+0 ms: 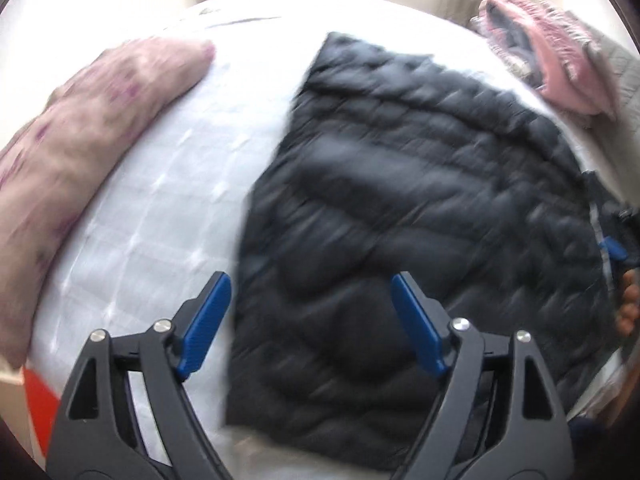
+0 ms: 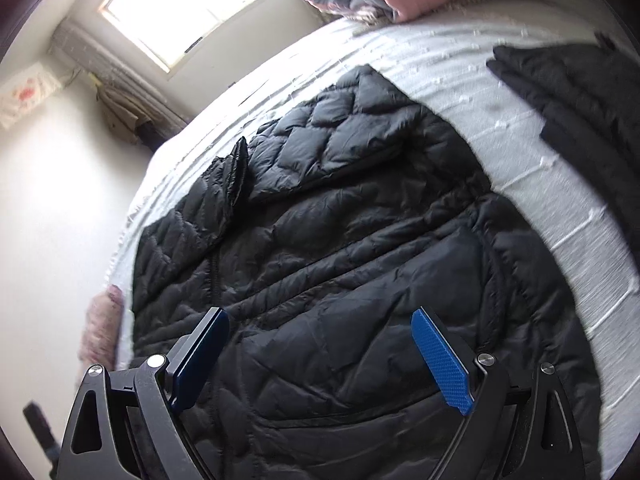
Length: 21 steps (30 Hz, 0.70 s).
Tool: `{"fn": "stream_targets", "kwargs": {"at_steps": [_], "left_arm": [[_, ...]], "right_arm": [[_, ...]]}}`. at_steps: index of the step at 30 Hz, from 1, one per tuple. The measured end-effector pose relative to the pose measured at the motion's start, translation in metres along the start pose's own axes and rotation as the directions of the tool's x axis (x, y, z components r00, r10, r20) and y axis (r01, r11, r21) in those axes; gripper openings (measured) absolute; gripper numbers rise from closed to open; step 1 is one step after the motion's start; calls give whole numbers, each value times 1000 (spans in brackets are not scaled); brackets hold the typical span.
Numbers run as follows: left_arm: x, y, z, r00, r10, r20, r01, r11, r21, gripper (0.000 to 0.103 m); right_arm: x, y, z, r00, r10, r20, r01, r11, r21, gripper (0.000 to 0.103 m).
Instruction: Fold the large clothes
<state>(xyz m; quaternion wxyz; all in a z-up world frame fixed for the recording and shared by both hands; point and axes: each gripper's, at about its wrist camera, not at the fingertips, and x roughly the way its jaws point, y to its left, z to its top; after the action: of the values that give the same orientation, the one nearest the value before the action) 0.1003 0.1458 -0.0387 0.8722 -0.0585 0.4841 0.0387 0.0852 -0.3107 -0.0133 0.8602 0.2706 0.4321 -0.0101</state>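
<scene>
Left wrist view, blurred: the left gripper (image 1: pixel 310 312) hangs with jaws spread and nothing between them, above the near left edge of a black quilted jacket (image 1: pixel 420 200) lying on a white bedspread (image 1: pixel 160 200). A pink floral pillow (image 1: pixel 80 152) lies left; pink folded bedding (image 1: pixel 560 52) sits far right.

Right wrist view: the right gripper (image 2: pixel 320 348) is also spread and empty over the jacket's (image 2: pixel 340 240) near part. Another dark folded garment (image 2: pixel 580 100) lies right, apart from it.
</scene>
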Motion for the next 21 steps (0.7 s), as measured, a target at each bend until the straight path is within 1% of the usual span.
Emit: {"fn": "stream_targets", "kwargs": {"at_steps": [1,2,3,4,6,7,8,10,11,12,13,14,15,16,18,20,21], "left_arm": [[4,7,-11,999,42,-5,-43,999,-12,82],[7,9,-18,998,59,-21,-59,998,-10,83],[11,10,-24,998,48,-41,-48,999,-5,83],[14,9,-32,998,8,-61,-8,1000,1,82],[13,7,-41,999,-23,-49,23,1000,13,83],[12,4,-43,999,-26,-36,26,999,25,83],[12,1,-45,999,-22,-31,23,999,35,83],[14,-3,-46,1000,-14,-26,15,999,47,83],[14,-5,-46,1000,-13,-25,14,999,52,83],[12,-2,-48,1000,-16,-19,17,999,48,83],[10,0,-48,1000,-25,-11,25,999,39,83],[8,3,-49,999,-38,-6,38,999,26,83],[8,6,-49,999,-45,-8,45,999,7,83],[9,10,-50,999,-42,-16,41,999,-13,83],[8,19,-55,999,-30,-42,28,998,-50,83],[5,26,-60,999,-23,-48,19,996,-83,83],[4,33,-61,998,-25,-52,20,994,-106,83]], "right_arm": [[-1,2,-1,1000,-8,3,8,1000,-8,94],[-4,3,-4,1000,-7,4,7,1000,-16,94],[-7,4,-7,1000,-4,9,4,1000,-18,94],[-13,6,-14,1000,-6,21,7,1000,-29,94],[-26,11,-35,1000,3,24,-1,996,-89,94],[-33,10,-48,1000,27,16,-25,993,-114,94],[-42,4,-68,997,73,-3,-73,991,-116,94],[-54,-14,-94,987,157,-46,-159,986,-57,94],[-62,-25,-106,985,160,-63,-162,986,-31,94],[-67,-32,-114,990,127,-65,-129,991,-22,94],[-76,-40,-121,997,59,-58,-60,998,-28,94],[-83,-47,-126,999,8,-52,-9,999,-36,94],[-89,-53,-130,999,-15,-52,13,999,-36,94],[-95,-61,-133,998,-17,-59,16,1000,-17,94],[-105,-76,-137,997,20,-74,-17,999,38,94],[-112,-84,-145,994,62,-90,-53,994,95,94],[-114,-82,-147,992,81,-97,-71,993,98,94]]}}
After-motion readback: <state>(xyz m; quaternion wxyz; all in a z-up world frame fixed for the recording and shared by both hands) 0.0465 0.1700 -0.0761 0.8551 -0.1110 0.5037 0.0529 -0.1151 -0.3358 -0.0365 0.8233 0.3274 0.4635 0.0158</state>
